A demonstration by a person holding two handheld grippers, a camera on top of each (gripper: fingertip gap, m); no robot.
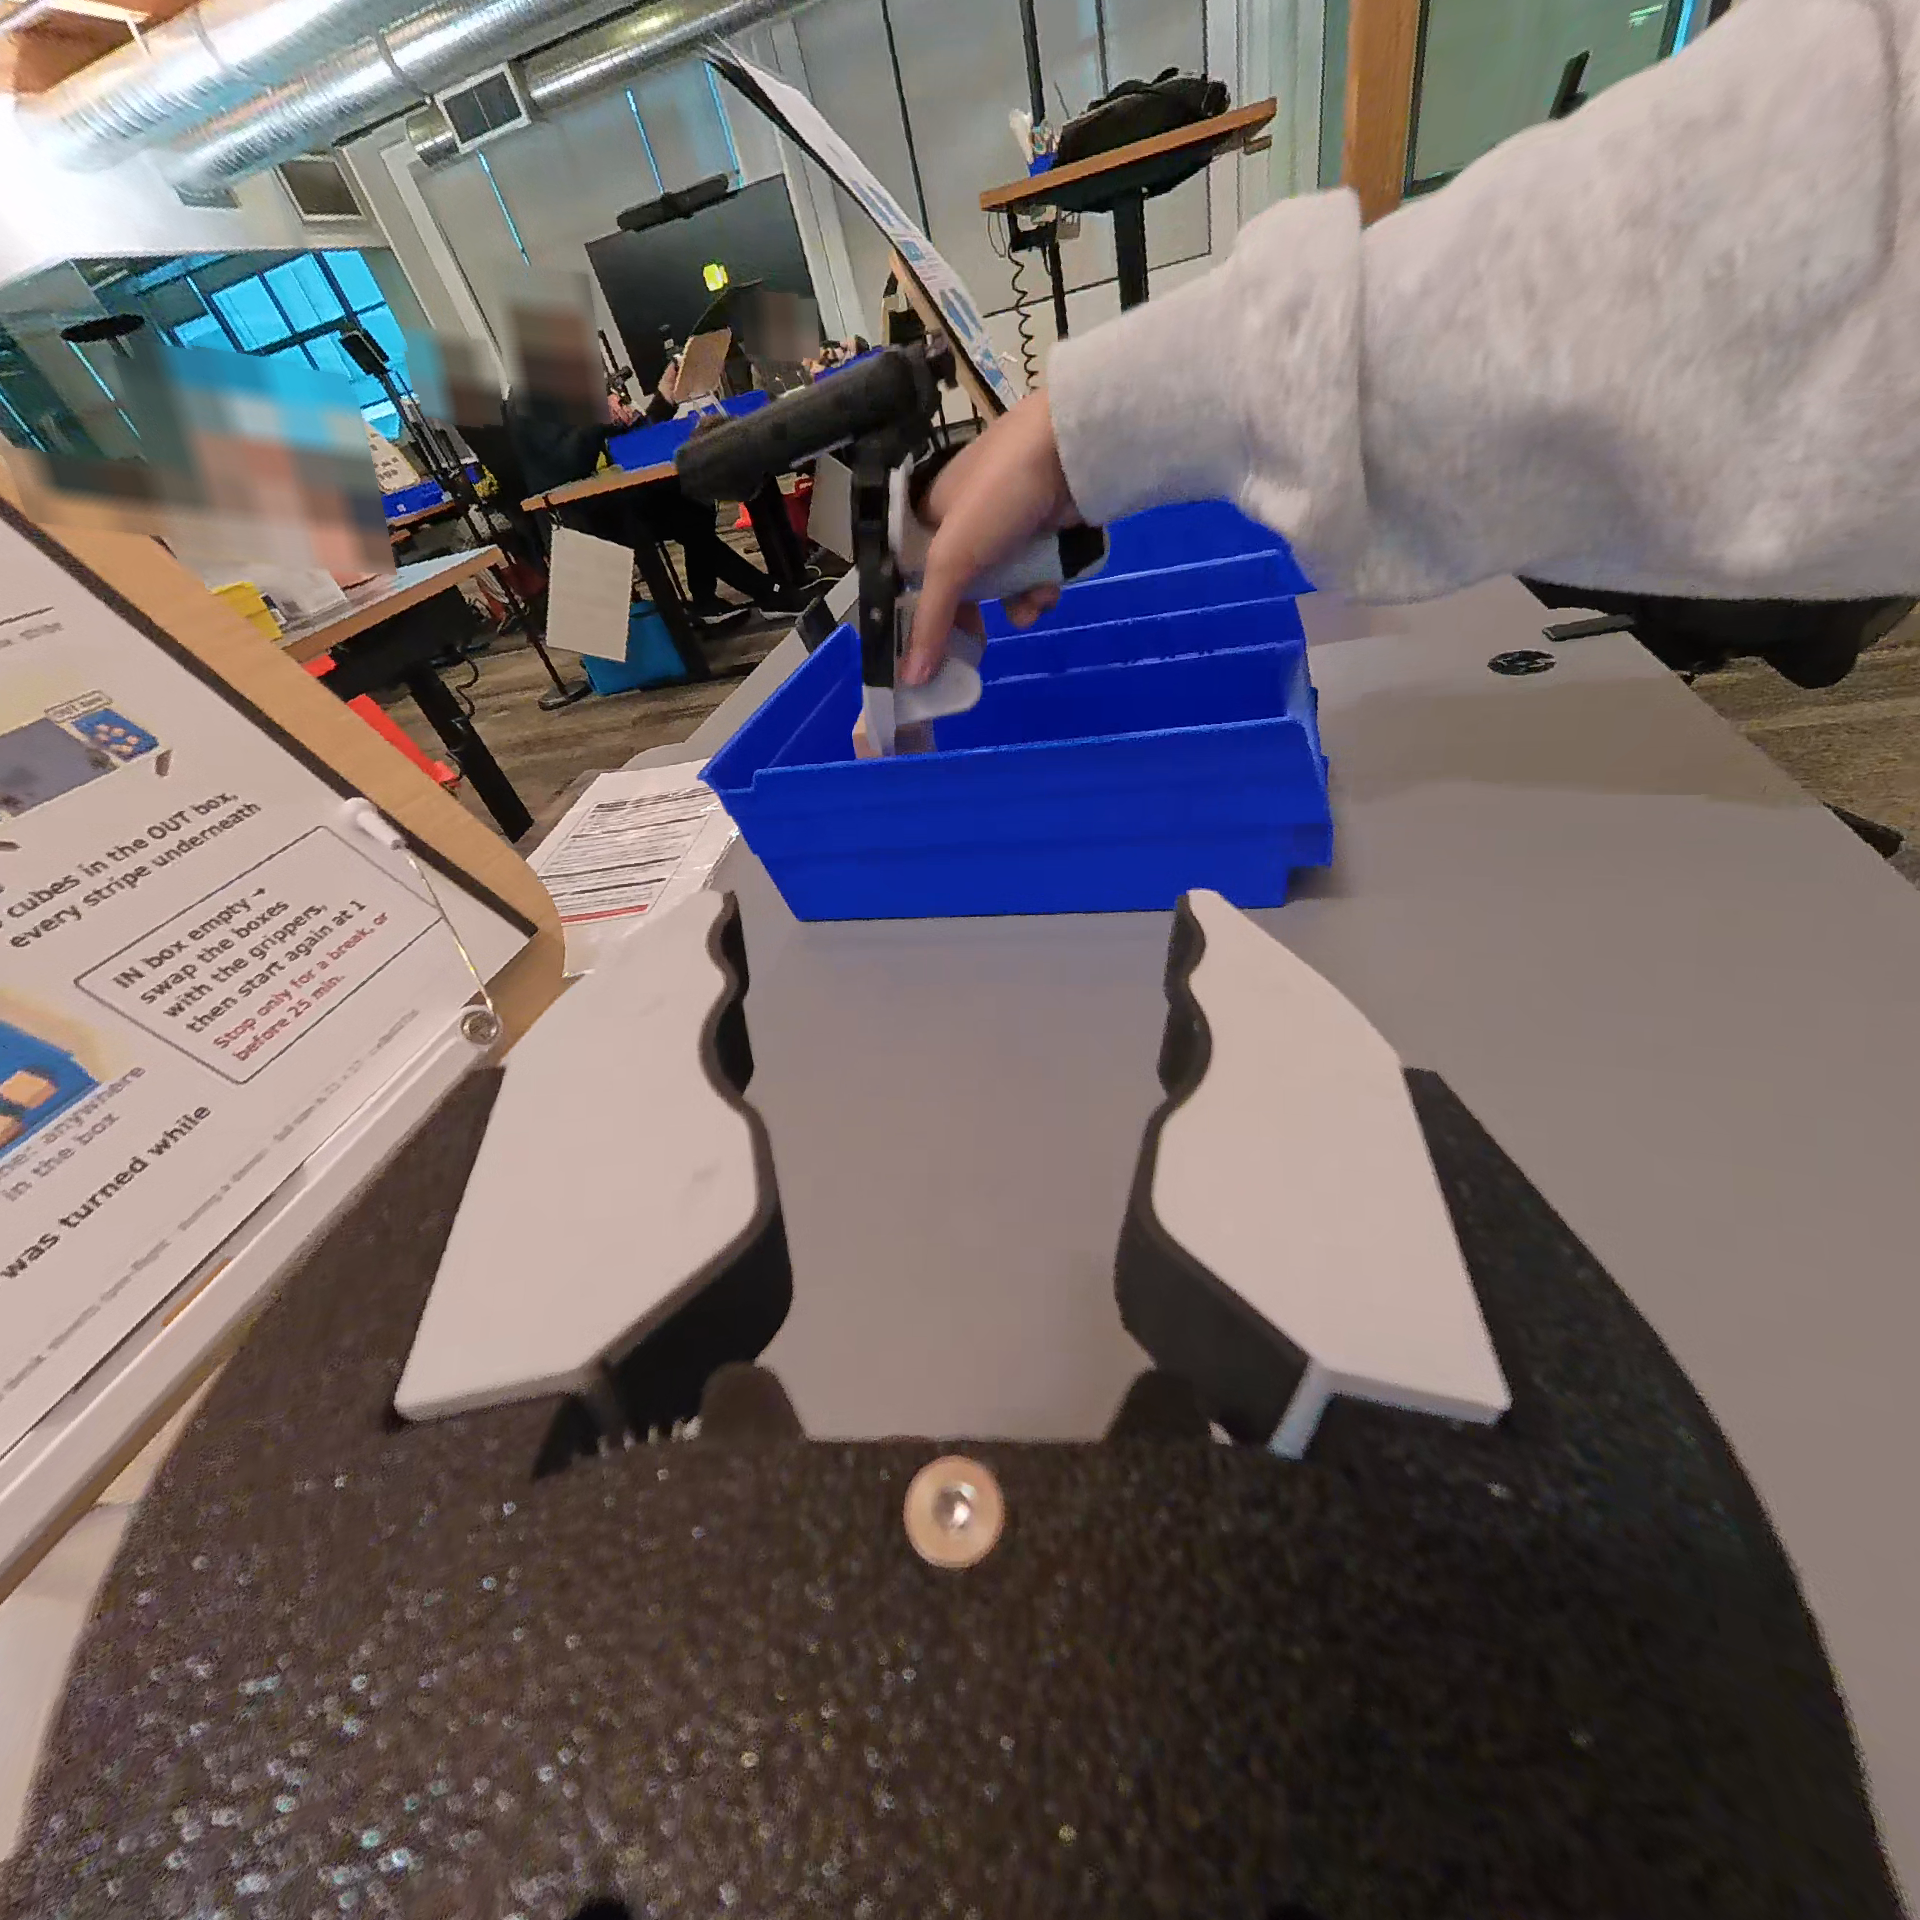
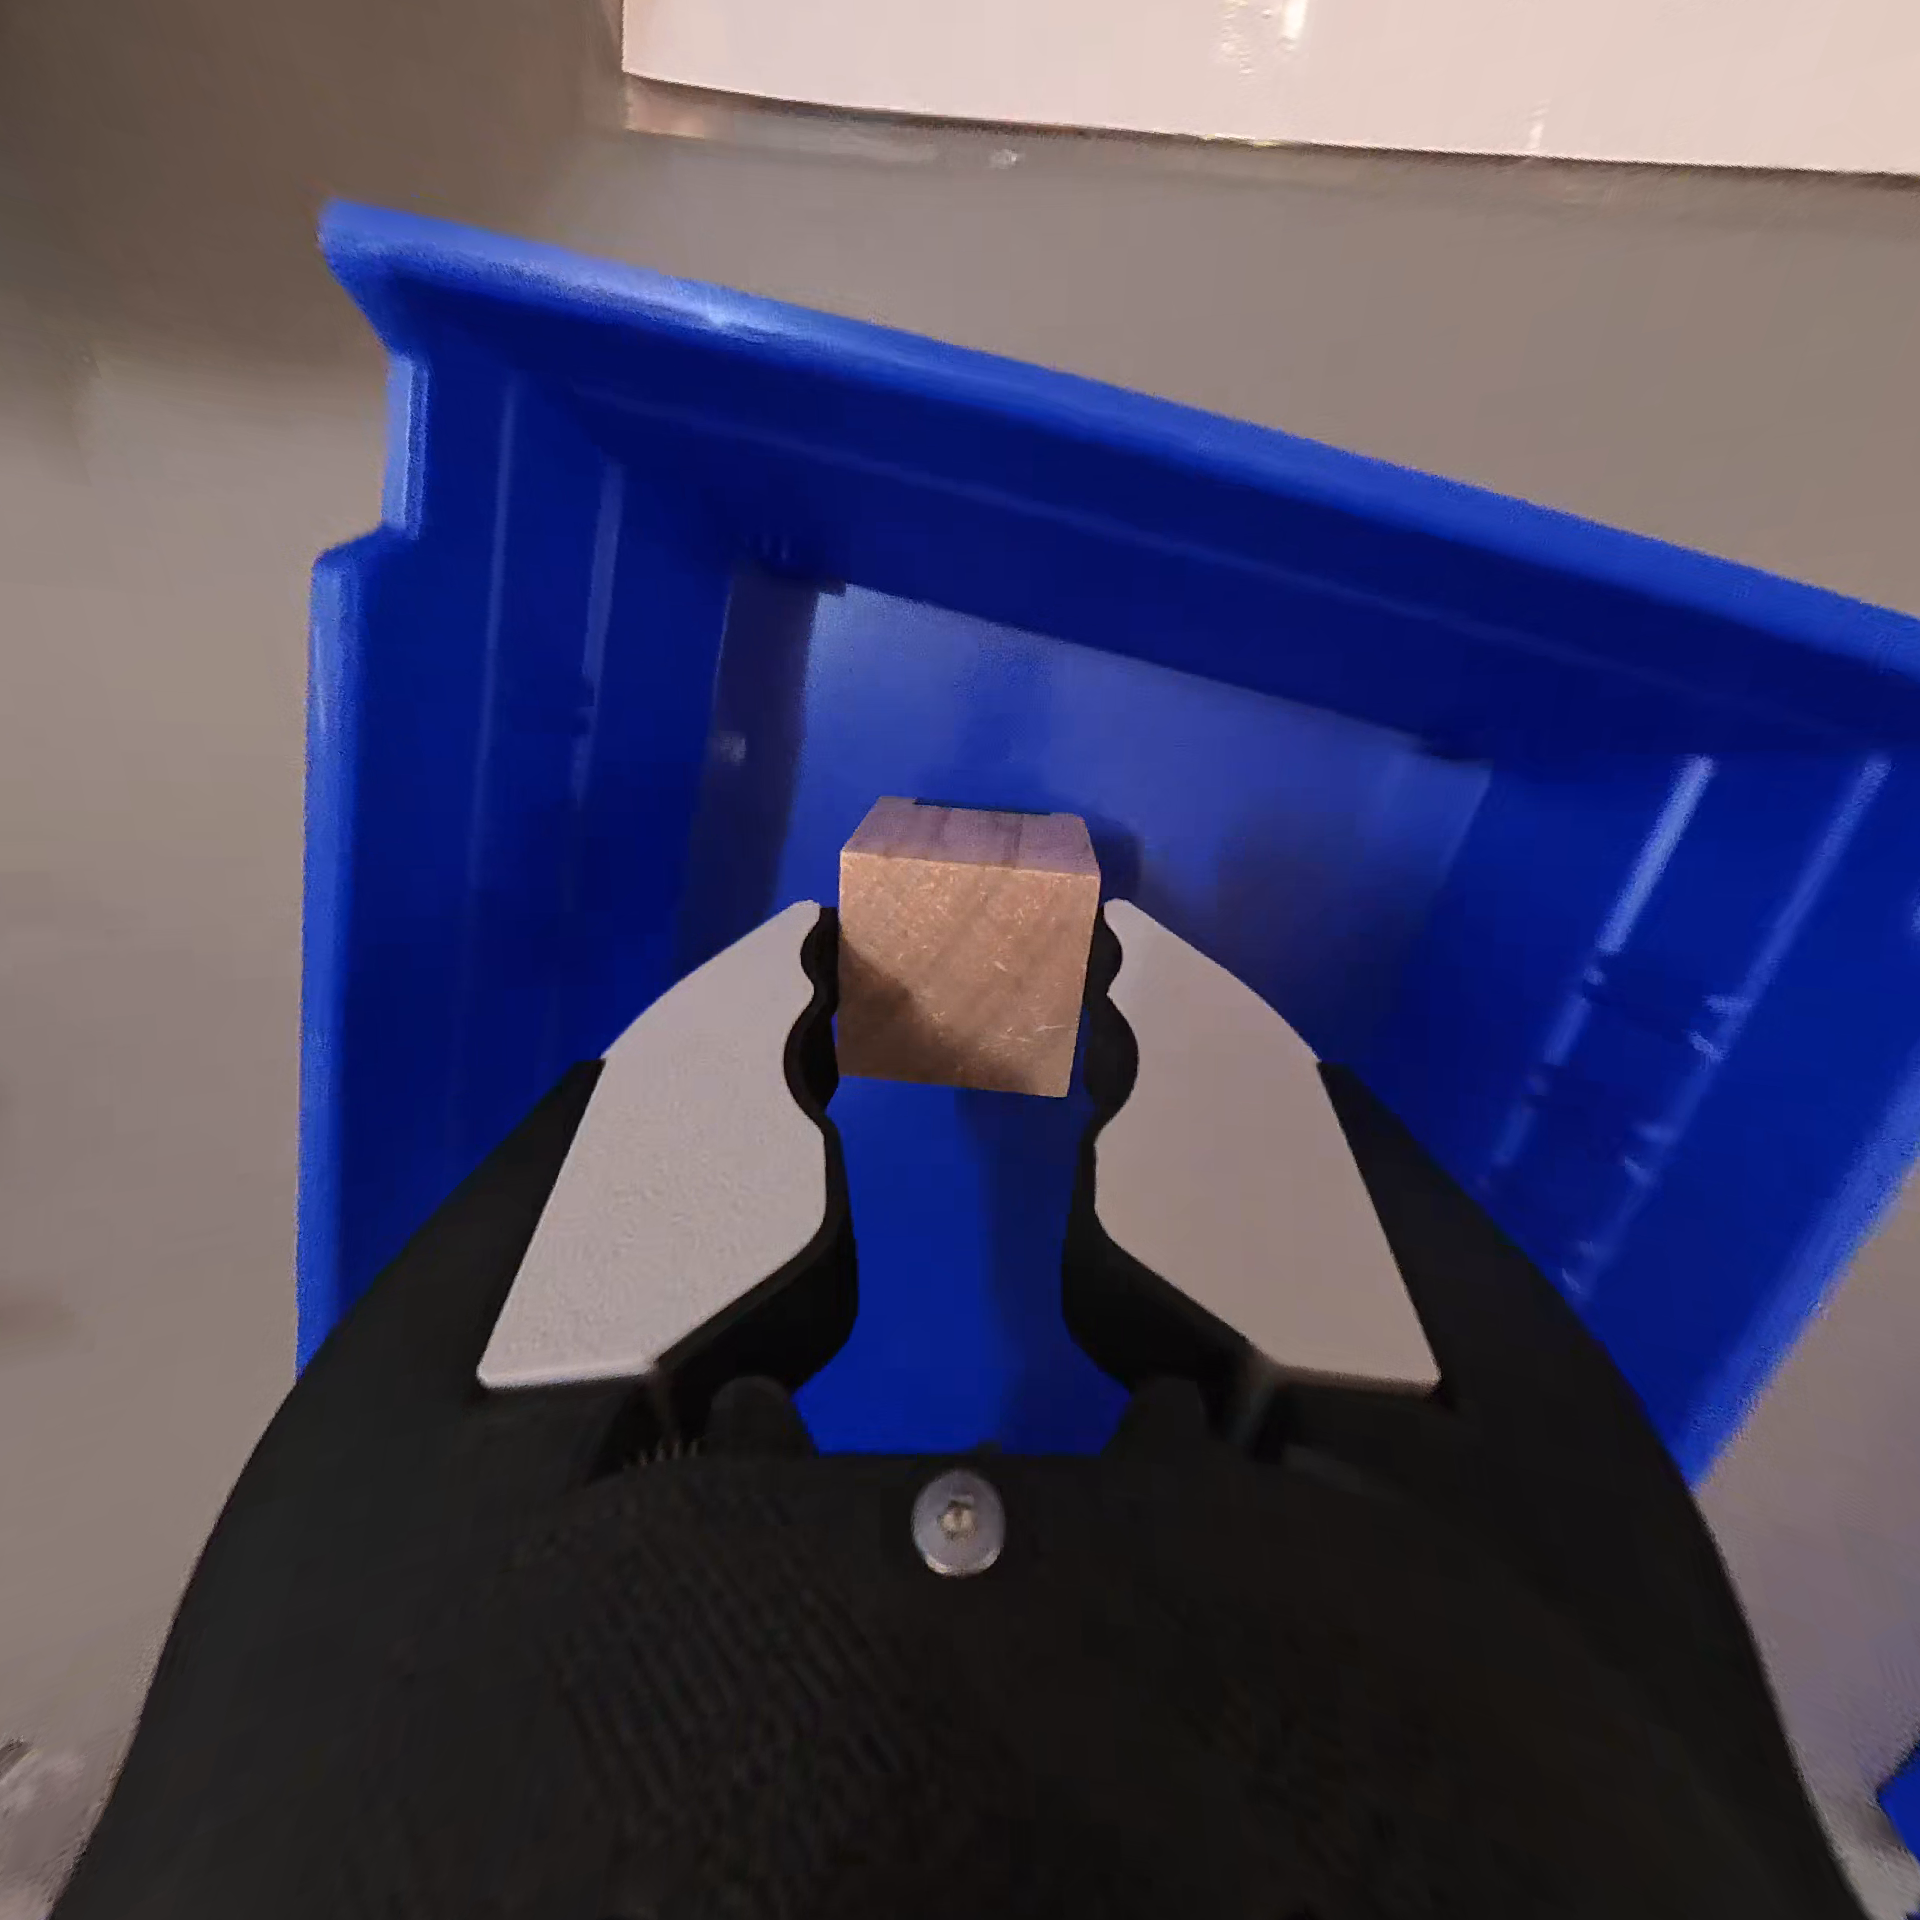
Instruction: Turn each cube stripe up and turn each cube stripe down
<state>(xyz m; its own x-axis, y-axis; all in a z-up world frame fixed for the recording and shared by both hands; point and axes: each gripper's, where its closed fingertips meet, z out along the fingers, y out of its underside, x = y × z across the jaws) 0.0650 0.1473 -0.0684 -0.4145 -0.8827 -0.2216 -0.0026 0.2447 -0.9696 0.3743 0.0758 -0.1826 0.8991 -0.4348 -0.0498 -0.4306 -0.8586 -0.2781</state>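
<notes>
My right gripper (image 2: pixel 961 914) is shut on a plain wooden cube (image 2: pixel 966 966) and holds it over the floor of a blue bin (image 2: pixel 1558 665). A thin dark edge shows at the cube's far top rim; no stripe shows on the near face. In the left wrist view the right gripper (image 1: pixel 894 727) reaches down into the nearest blue bin (image 1: pixel 1039 831), with a sliver of the cube (image 1: pixel 868 740) between its fingers. My left gripper (image 1: pixel 956 925) is open and empty over the grey table, just short of that bin.
A second blue bin (image 1: pixel 1195 582) stands behind the first. An instruction board (image 1: pixel 208 935) leans at the left, and a paper sheet (image 1: pixel 634 842) lies by the bin. A person's sleeve (image 1: pixel 1507 364) crosses the upper right. The grey table (image 1: pixel 1558 1039) extends to the right.
</notes>
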